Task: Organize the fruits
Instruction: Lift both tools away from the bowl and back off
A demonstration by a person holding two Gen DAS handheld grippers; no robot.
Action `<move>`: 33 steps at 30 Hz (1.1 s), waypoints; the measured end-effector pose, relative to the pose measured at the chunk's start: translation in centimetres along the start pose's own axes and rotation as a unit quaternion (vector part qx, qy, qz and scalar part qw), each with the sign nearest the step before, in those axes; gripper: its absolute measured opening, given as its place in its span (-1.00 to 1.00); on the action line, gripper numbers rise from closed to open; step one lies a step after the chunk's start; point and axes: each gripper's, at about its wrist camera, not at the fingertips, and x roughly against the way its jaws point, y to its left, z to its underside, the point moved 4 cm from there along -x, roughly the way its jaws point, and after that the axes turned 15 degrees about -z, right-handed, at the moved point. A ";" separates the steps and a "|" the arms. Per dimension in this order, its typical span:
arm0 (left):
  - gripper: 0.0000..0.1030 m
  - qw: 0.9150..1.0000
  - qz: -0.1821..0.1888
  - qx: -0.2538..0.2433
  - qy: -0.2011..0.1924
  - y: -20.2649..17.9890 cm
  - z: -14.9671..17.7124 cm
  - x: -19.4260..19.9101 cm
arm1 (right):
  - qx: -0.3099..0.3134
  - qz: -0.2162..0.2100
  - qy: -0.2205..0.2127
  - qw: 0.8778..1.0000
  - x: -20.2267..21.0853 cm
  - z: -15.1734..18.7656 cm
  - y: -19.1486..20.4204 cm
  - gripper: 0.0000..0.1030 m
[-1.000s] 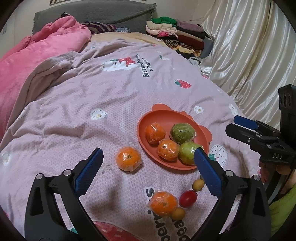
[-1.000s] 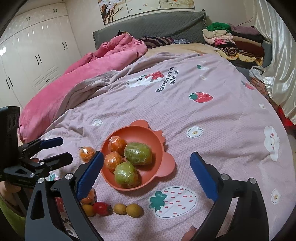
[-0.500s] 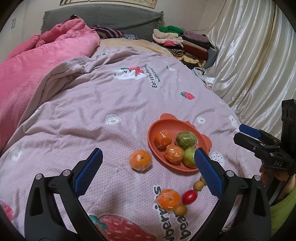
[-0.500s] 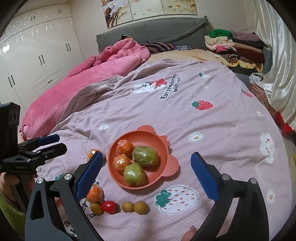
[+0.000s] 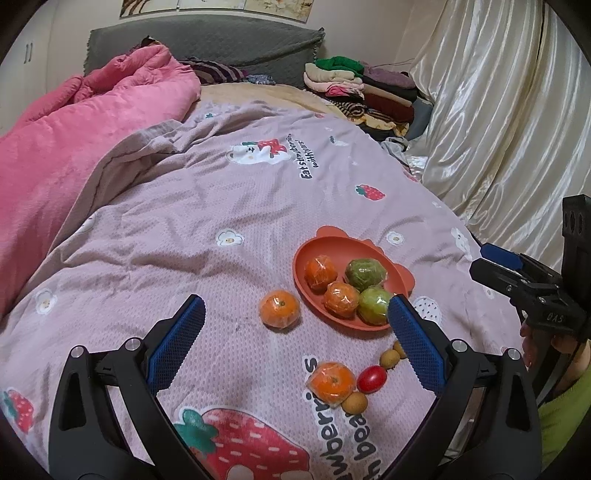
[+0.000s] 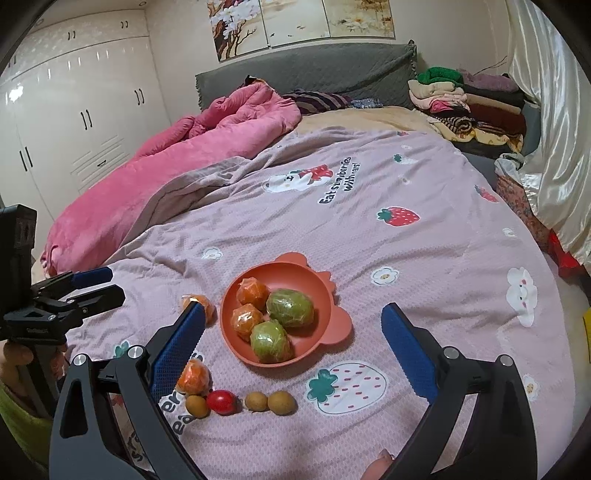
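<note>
Orange-red plastic bowl with ear-shaped tabs (image 6: 334, 325) held two plastic-wrapped oranges (image 6: 252, 292) and two wrapped green fruits (image 6: 290, 308). Loose wrapped orange (image 5: 279, 309) lay just beside bowl. Another wrapped orange (image 5: 331, 382), red cherry tomato (image 6: 221, 401) and small brown fruits (image 6: 282, 402) sat in row nearer the cameras.

All on pink strawberry-print quilt (image 6: 406, 258); white wardrobe (image 6: 74, 122) behind.

Left gripper (image 5: 295, 321) and right gripper (image 6: 291, 325) both spread wide, holding nothing. One brown fruit partly hidden behind left gripper's finger.

White wardrobes (image 6: 74, 122) line the left wall, paintings (image 6: 299, 26) hang above the grey headboard (image 6: 314, 77), and shiny curtains (image 5: 498, 122) drape the right.
</note>
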 end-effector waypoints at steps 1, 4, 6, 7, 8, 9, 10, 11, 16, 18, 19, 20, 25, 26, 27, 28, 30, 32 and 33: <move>0.81 1.000 0.001 0.000 0.000 -0.1 0.0 0.1 | 0.000 0.001 0.000 1.000 0.1 0.1 0.0 0.86; 0.81 1.000 0.003 -0.002 0.002 -0.3 0.3 0.3 | -0.001 0.002 0.002 1.000 0.5 0.4 0.0 0.86; 0.81 1.000 0.003 -0.004 0.003 -0.4 0.5 0.5 | 0.000 0.003 0.003 1.000 0.7 0.6 0.0 0.86; 0.81 1.000 0.003 -0.005 0.004 -0.5 0.6 0.6 | 0.001 0.004 0.002 1.000 1.0 0.7 0.1 0.86; 0.81 1.000 0.004 -0.007 0.005 -0.7 0.6 0.6 | 0.002 0.004 0.002 1.000 1.1 0.8 0.1 0.86; 0.81 1.000 0.005 -0.008 0.006 -0.8 0.7 0.7 | 0.002 0.004 0.002 1.000 1.3 0.9 0.1 0.86; 0.81 1.000 0.005 -0.009 0.005 -0.8 0.8 0.8 | 0.003 0.005 0.001 1.000 1.4 1.0 0.2 0.86; 0.81 1.000 0.004 -0.009 0.006 -0.9 0.9 0.9 | 0.003 0.005 0.001 1.000 1.5 1.1 0.2 0.86; 0.81 1.000 0.003 -0.011 0.006 -1.0 1.2 1.2 | 0.004 0.003 0.002 1.000 1.9 1.7 0.4 0.86; 0.81 1.000 0.002 -0.012 0.006 -1.0 1.3 1.3 | 0.005 0.003 0.006 1.000 1.8 1.9 0.5 0.86; 0.81 1.000 0.003 -0.013 0.007 -1.1 1.4 1.4 | 0.007 0.004 0.008 1.000 1.8 1.9 0.6 0.86; 0.81 1.000 0.002 -0.014 0.007 -1.1 1.5 1.4 | 0.008 0.004 0.010 1.000 1.8 2.0 0.7 0.86; 0.81 1.000 0.001 -0.019 0.008 -1.4 1.9 1.9 | 0.008 0.002 0.014 1.000 2.0 2.4 0.9 0.86; 0.81 1.000 0.001 -0.021 0.008 -1.5 2.0 2.0 | 0.010 0.002 0.016 1.000 2.0 2.5 1.0 0.86; 0.81 1.000 0.001 -0.023 0.009 -1.6 2.0 2.0 | 0.012 0.002 0.017 1.000 2.0 2.6 1.1 0.86; 0.81 1.000 -0.001 -0.025 0.010 -1.7 2.1 2.1 | 0.013 0.003 0.018 1.000 2.0 2.8 1.2 0.86; 0.81 1.000 -0.002 -0.027 0.011 -1.9 2.3 2.2 | 0.015 0.003 0.019 1.000 2.1 3.0 1.3 0.86; 0.81 0.999 -0.006 -0.033 0.012 -2.0 2.6 2.3 | 0.019 0.003 0.019 1.000 2.1 3.2 1.4 0.86; 0.81 0.999 -0.008 -0.034 0.013 -2.1 2.6 2.2 | 0.019 0.004 0.019 1.000 2.2 3.3 1.4 0.86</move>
